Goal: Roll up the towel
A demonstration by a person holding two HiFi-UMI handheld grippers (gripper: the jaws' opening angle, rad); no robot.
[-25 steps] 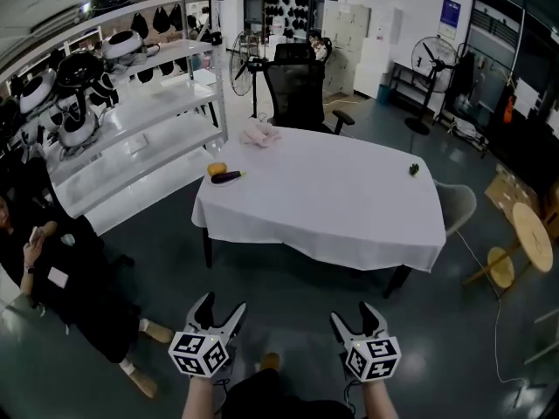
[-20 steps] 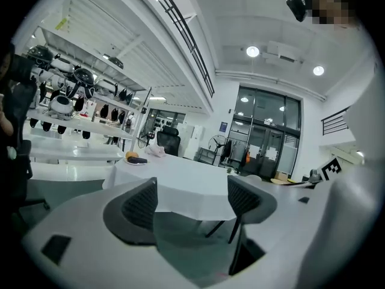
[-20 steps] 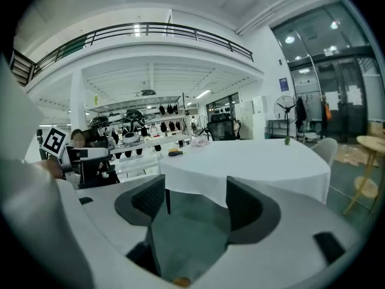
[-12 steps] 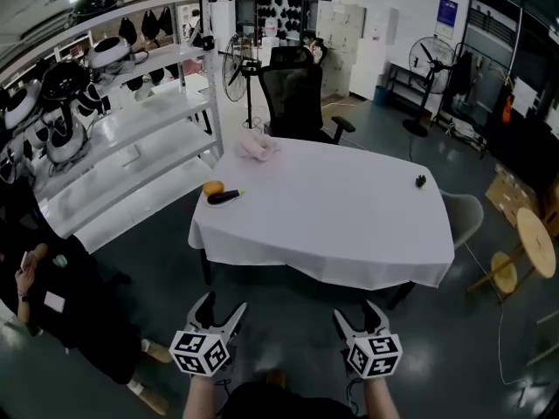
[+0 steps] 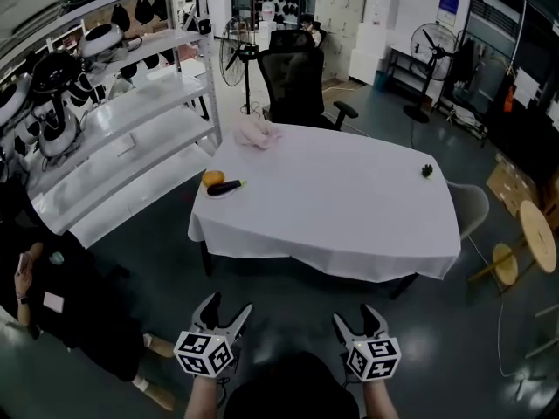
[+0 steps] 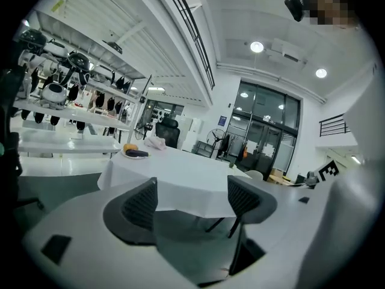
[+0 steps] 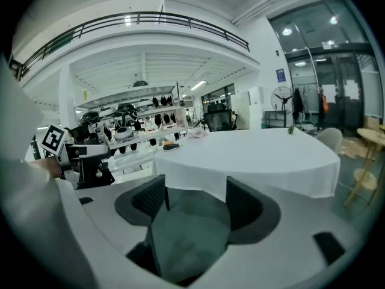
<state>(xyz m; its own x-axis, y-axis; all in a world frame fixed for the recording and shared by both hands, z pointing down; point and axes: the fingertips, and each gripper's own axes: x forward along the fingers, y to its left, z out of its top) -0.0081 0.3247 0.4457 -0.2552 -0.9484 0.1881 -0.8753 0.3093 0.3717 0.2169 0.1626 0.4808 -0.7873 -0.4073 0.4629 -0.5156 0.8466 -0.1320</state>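
The towel point(image 5: 259, 134) lies crumpled at the far left corner of the worktop point(image 5: 349, 208), well apart from both grippers. The left gripper point(image 5: 226, 307) and right gripper point(image 5: 355, 316) have their fingers spread and empty. Best to walk round to that corner first, then flatten the towel before rolling.

Overhead lamps point(image 6: 257, 47) light my room evenly: the white counter point(image 5: 349, 199) glares bright, the floor point(image 5: 288, 286) lies dim, shadow pooled beneath. Both gripper views bulge and go black at the corners, and the head view curves at its edges too. My left tongs point(image 6: 191, 202) and right tongs point(image 7: 196, 198) loom near, perhaps slightly soft.
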